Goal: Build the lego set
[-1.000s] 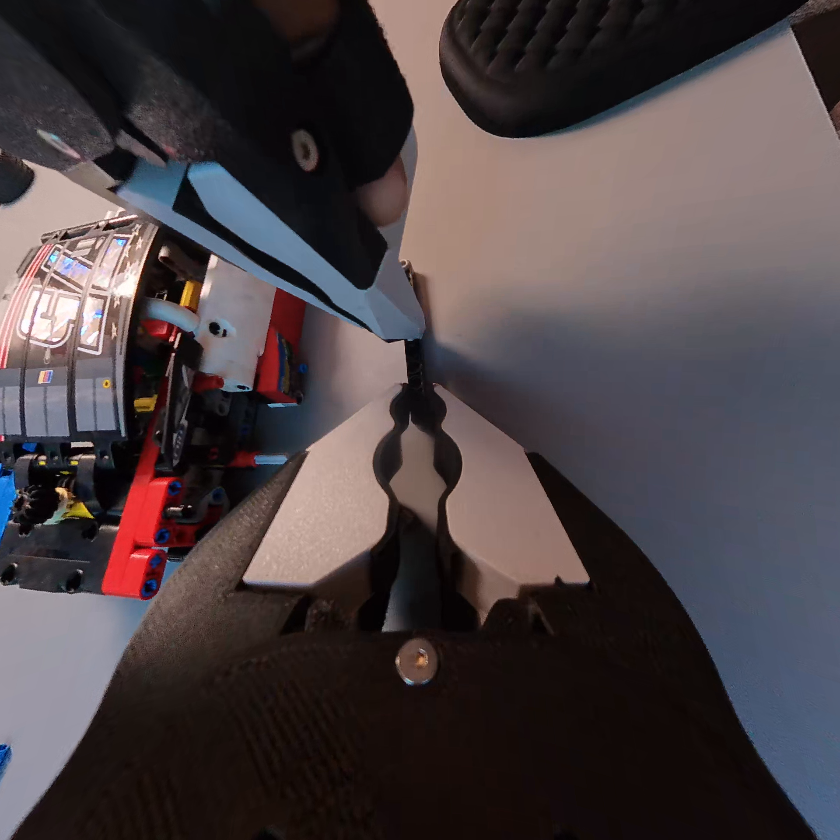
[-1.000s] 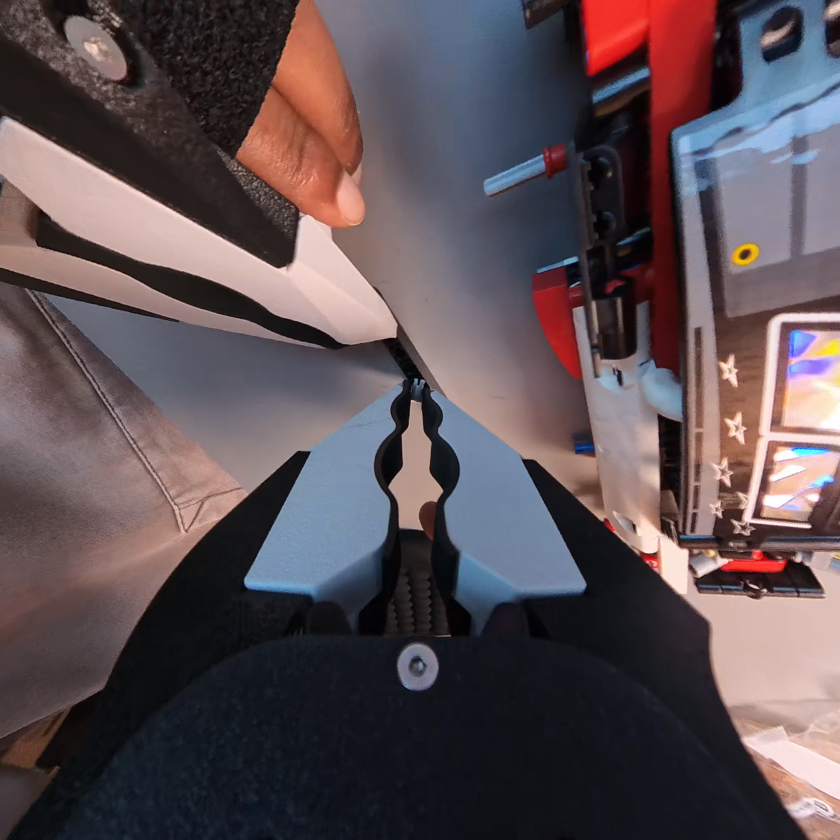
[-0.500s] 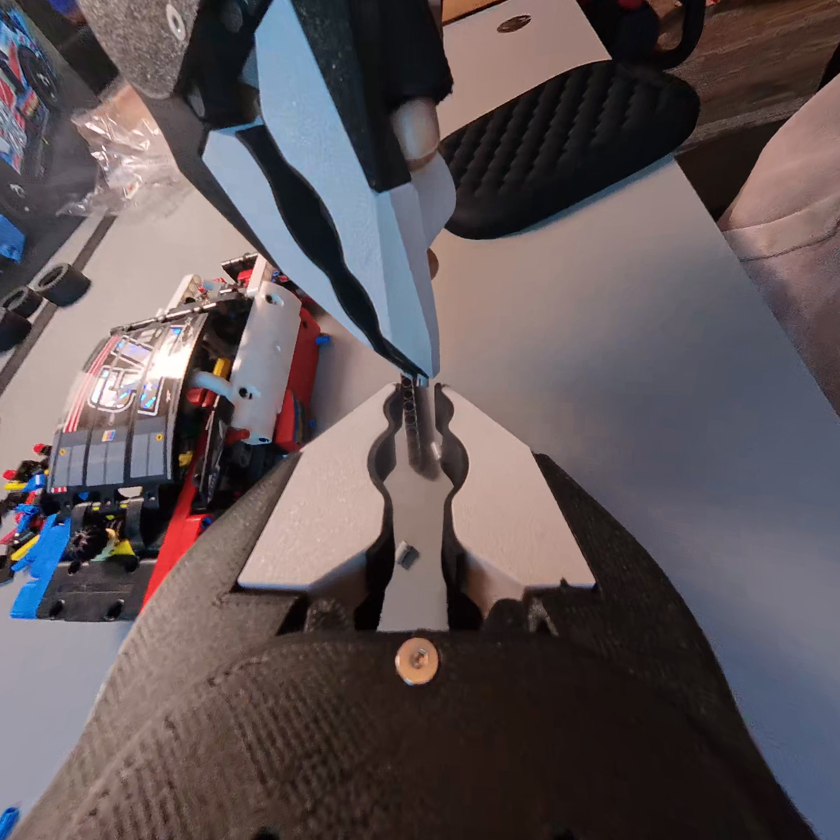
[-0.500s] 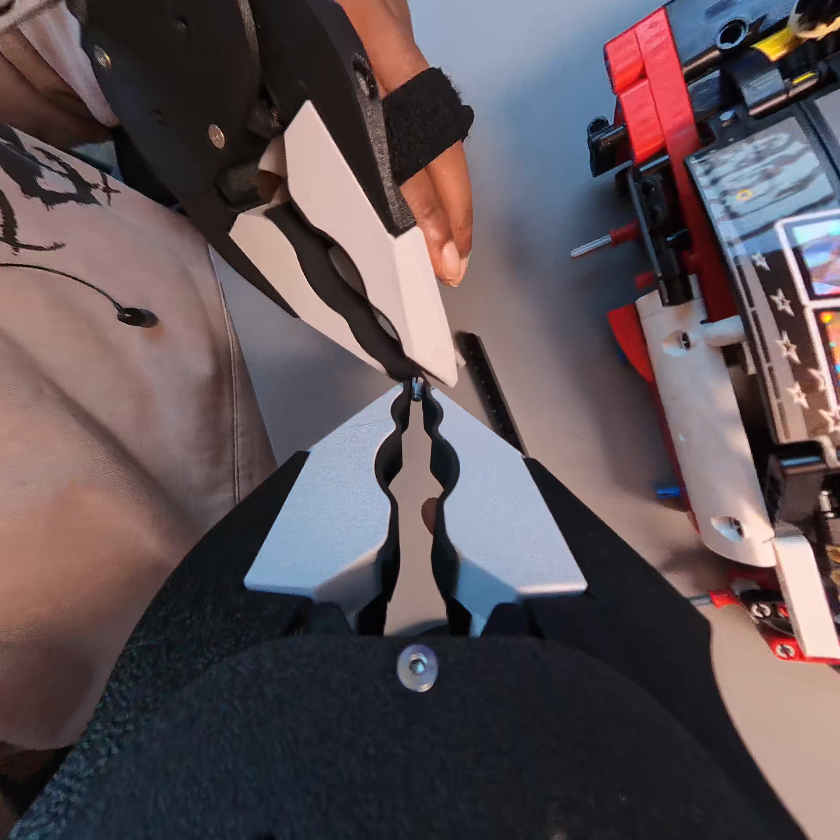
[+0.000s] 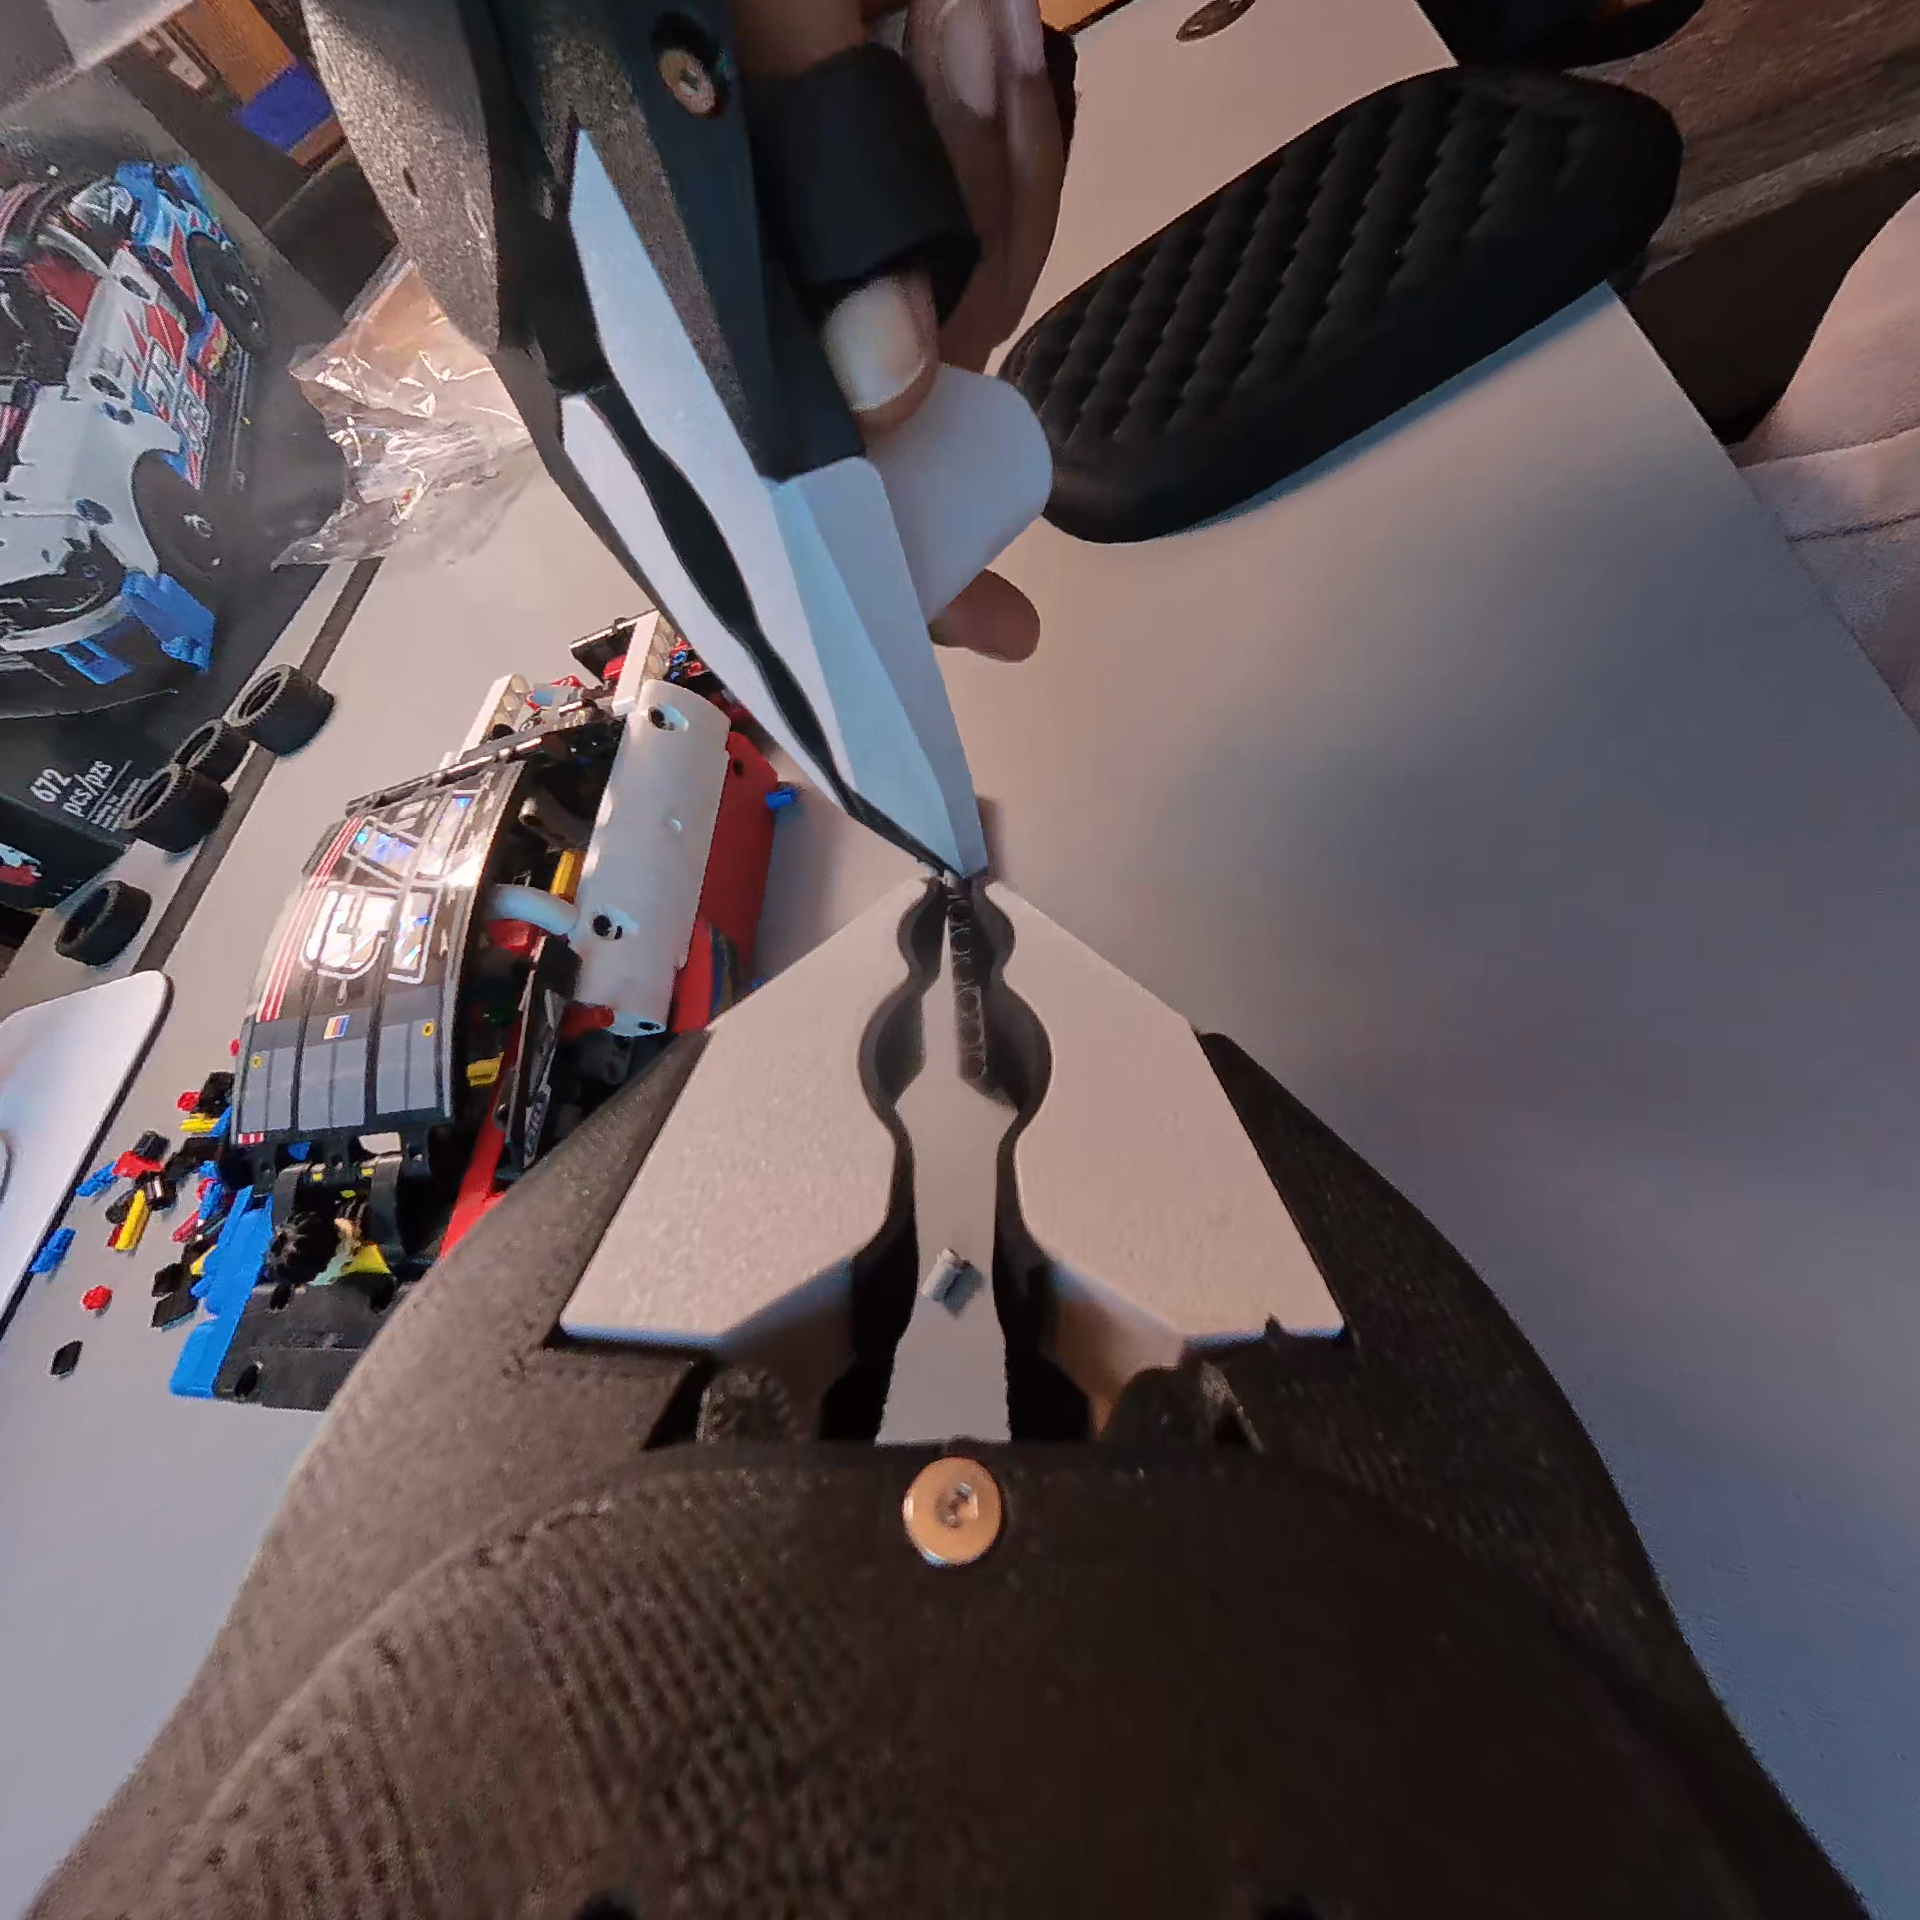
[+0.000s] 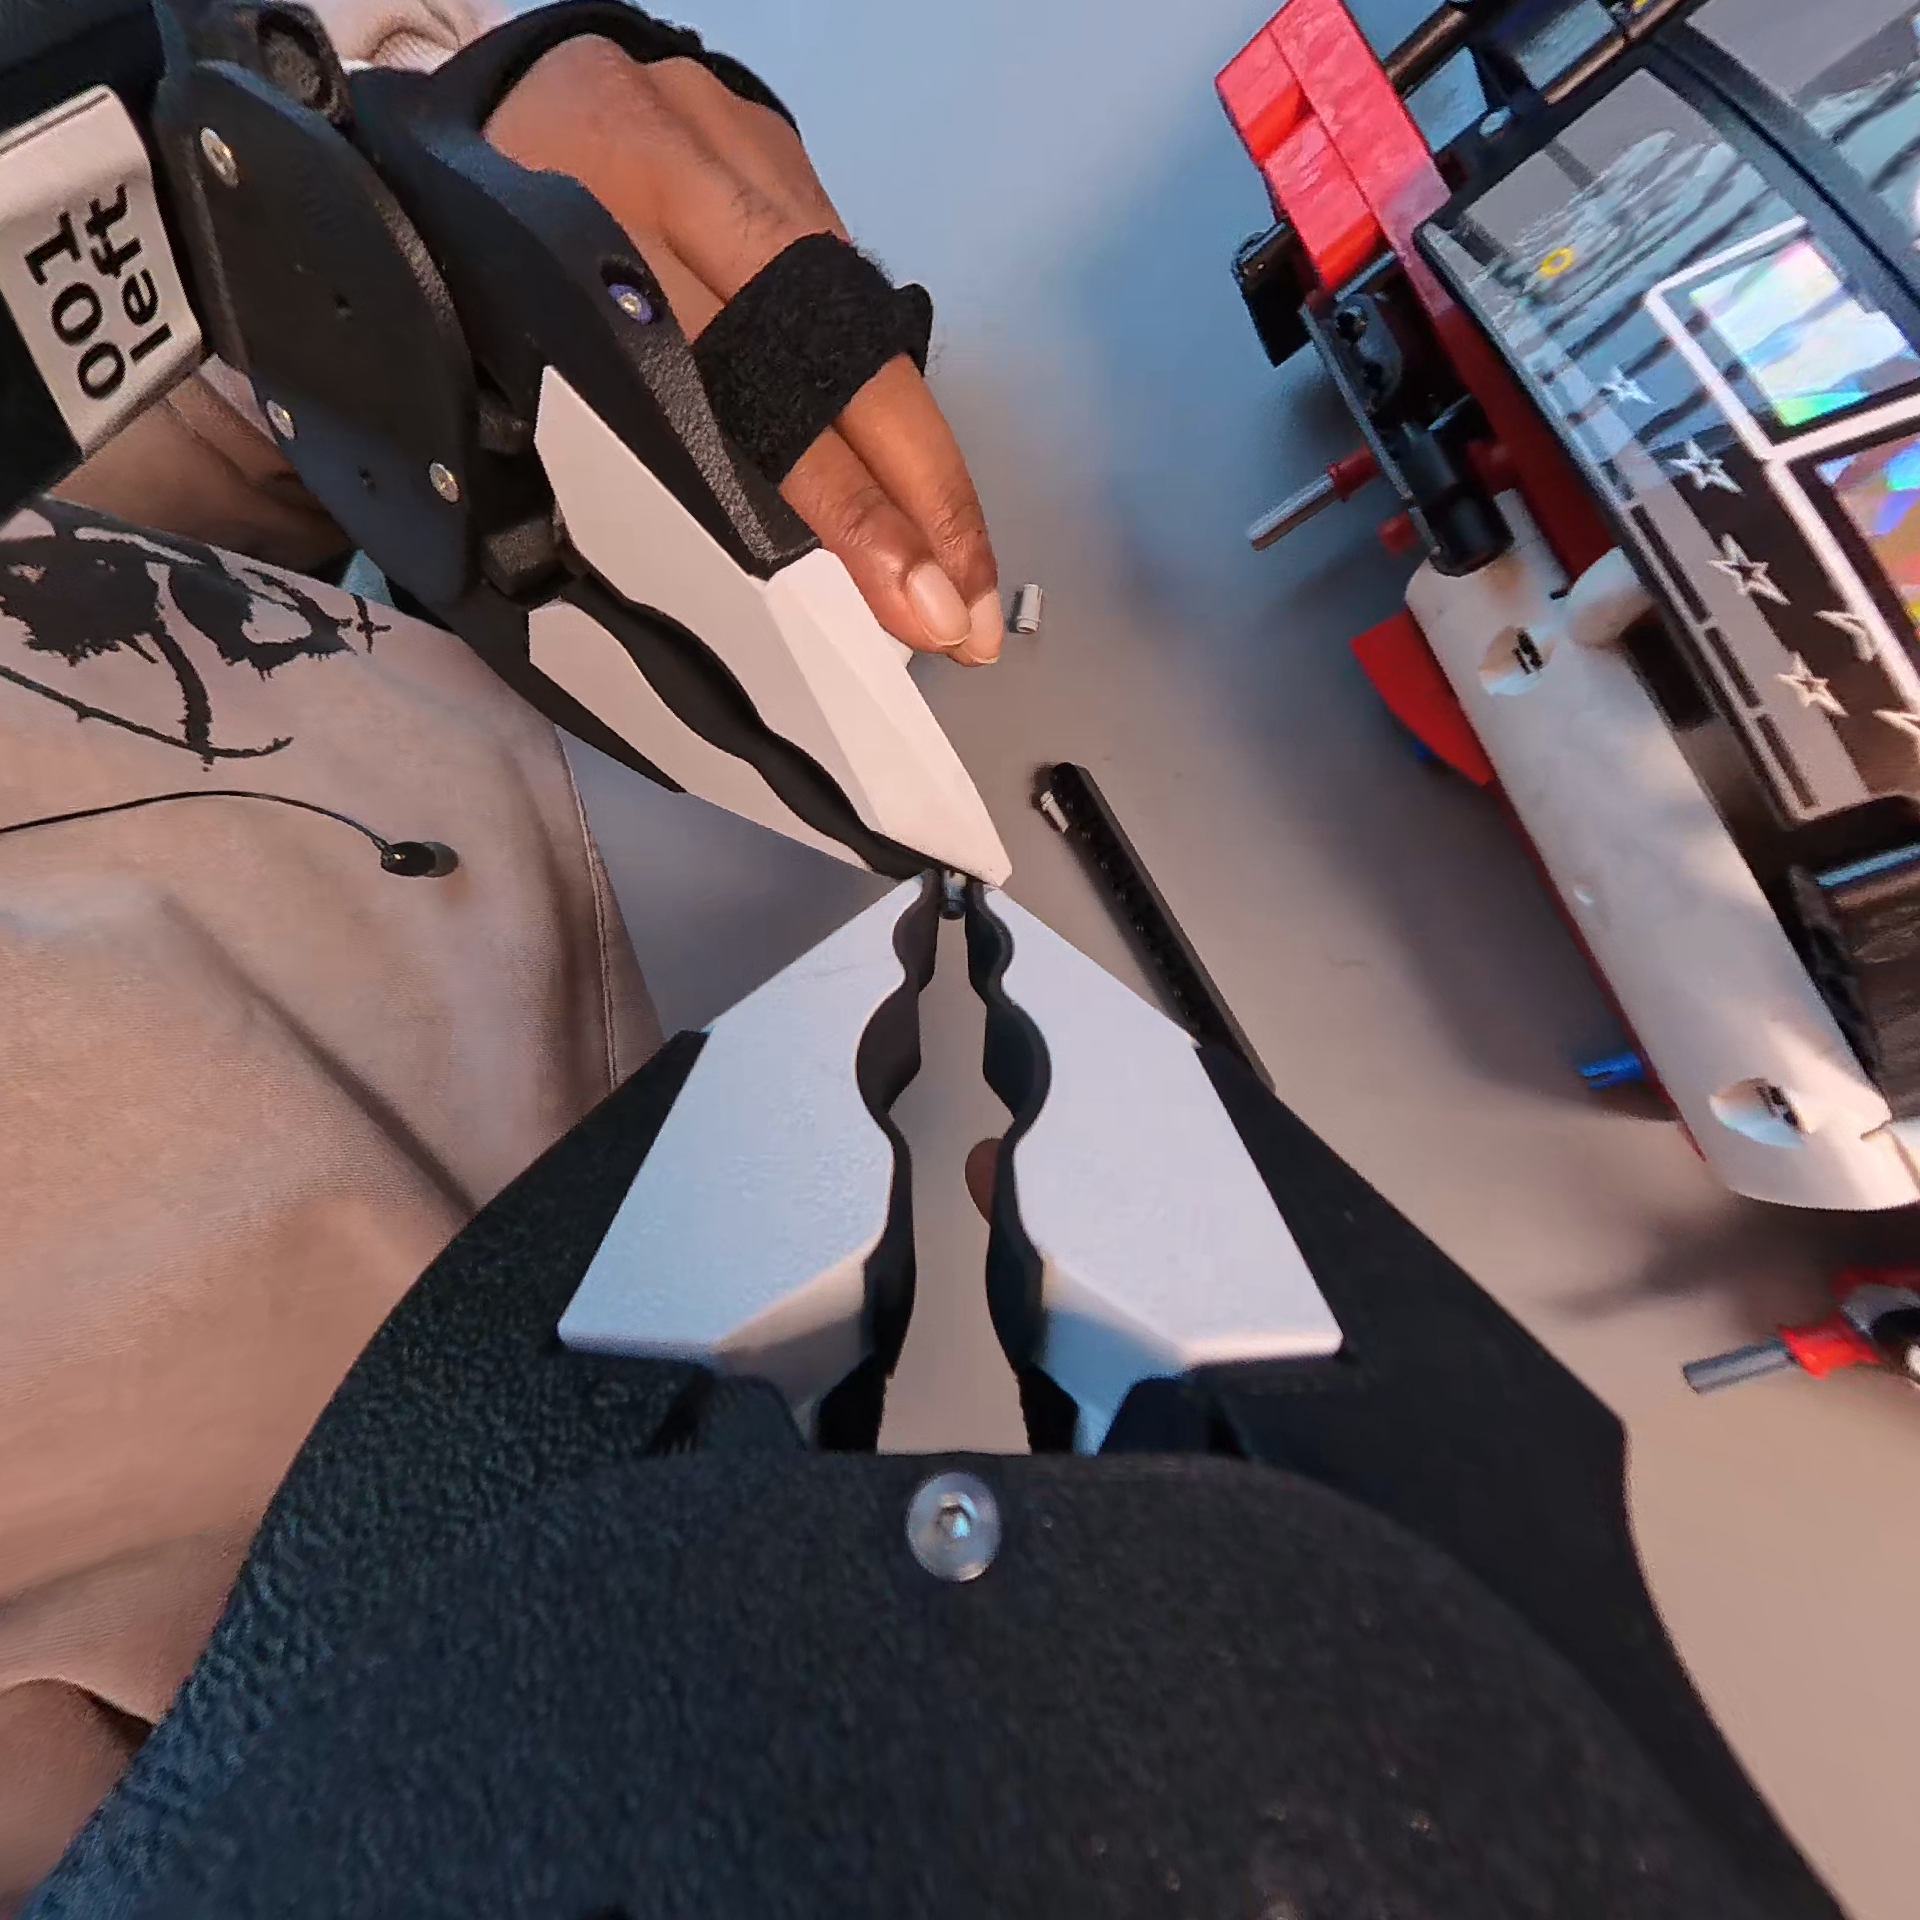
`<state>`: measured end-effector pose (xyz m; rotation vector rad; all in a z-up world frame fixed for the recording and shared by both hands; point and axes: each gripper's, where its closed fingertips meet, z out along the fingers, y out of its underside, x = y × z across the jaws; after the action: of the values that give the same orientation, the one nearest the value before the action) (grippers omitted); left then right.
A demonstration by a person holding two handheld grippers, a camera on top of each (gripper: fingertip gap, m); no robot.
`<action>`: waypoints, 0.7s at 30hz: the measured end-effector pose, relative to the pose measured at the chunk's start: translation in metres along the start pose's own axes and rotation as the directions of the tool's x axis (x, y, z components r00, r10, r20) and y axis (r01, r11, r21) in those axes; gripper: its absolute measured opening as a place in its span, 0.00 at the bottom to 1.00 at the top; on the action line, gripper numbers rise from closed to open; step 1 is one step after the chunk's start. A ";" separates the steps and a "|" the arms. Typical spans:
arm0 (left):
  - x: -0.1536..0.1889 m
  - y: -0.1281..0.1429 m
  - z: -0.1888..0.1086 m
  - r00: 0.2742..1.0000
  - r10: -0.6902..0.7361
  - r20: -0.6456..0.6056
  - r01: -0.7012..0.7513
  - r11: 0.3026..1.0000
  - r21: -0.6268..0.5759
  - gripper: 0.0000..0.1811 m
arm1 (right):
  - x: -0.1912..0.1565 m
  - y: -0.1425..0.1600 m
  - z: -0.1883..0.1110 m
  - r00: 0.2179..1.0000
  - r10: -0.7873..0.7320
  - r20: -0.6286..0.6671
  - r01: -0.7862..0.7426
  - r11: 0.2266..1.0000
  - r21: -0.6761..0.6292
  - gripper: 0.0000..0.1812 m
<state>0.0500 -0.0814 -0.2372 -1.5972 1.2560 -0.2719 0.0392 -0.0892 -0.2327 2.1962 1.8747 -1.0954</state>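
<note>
A partly built Lego car [image 5: 416, 987] with a black stickered roof, white side panel and red frame lies on the grey table [image 5: 1455, 935]; it also shows in the right wrist view [image 6: 1662, 623]. My right gripper [image 6: 951, 896] is shut on a tiny grey pin [image 6: 951, 900] at its tips. My left gripper [image 5: 956, 885] is shut, and its tips meet the right gripper's tips above the table. I cannot tell whether it also grips the pin. A long black beam [image 6: 1143, 914] and a small grey bush [image 6: 1027, 603] lie on the table below.
The set's box [image 5: 104, 416], several loose tyres [image 5: 197, 748], a clear plastic bag [image 5: 405, 416] and small scattered pieces [image 5: 145, 1195] lie left of the car. A black chair armrest [image 5: 1330, 291] sits at the table's far edge. The person's torso [image 6: 260, 1039] is close by. My left and right fingertips are right by each other. Both grippers' tips are roughly 8 cm from the small grey bush [image 6: 1027, 603]. It turns up in the left wrist view [image 5: 932, 1276] as well.
Both grippers have risen from the table and tilted, tips still together. The black beam that was at the tips now lies apart on the table.
</note>
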 end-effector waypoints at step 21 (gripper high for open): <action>-0.004 -0.038 -0.023 0.883 -0.382 -0.272 0.443 0.869 0.220 0.01 | -0.031 -0.016 -0.028 0.838 -0.473 -0.273 0.538 0.801 0.262 0.02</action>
<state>0.0543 -0.0944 -0.1949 -1.6076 0.9674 -0.8841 0.0375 -0.0982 -0.1884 2.0566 2.6559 -1.4050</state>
